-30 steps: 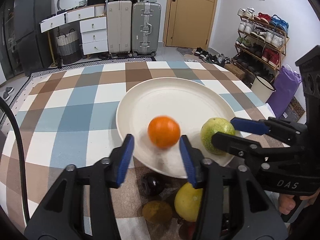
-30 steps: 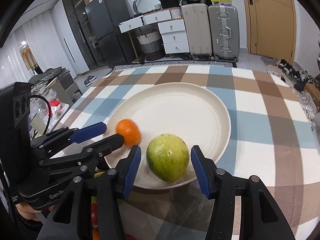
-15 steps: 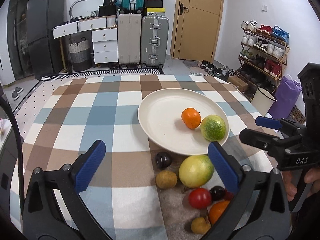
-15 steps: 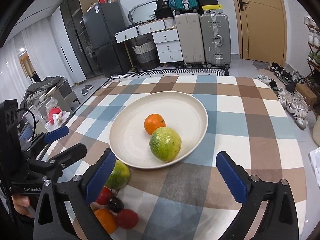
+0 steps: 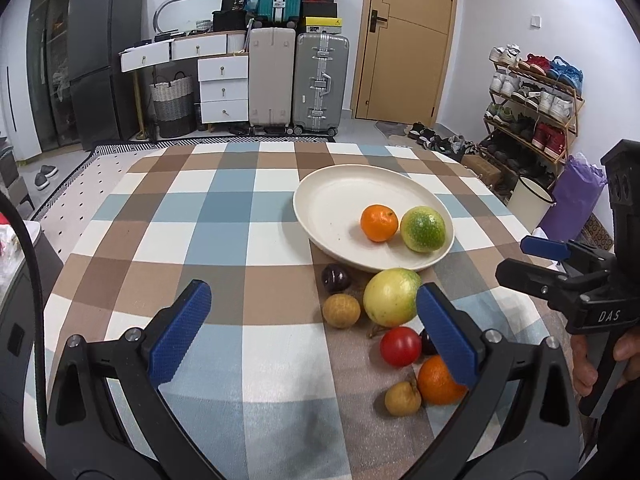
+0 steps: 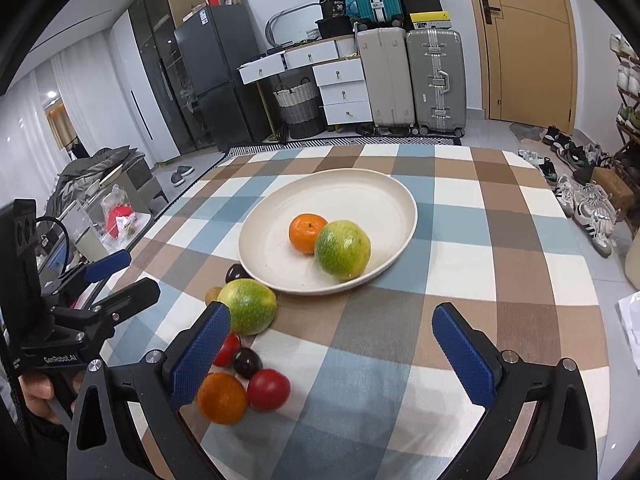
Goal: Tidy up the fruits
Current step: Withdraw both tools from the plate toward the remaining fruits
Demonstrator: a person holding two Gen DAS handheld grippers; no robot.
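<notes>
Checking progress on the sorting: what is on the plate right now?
On the plate sit an orange and a green fruit, touching. The green fruit covers part of the orange and the plate surface behind it.

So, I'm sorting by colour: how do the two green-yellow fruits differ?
The green fruit on the plate lies in the plate touching an orange; the yellower fruit on the cloth lies outside, against the rim. The first is mostly green, the second paler yellow. Both are round and similar in size.
</notes>
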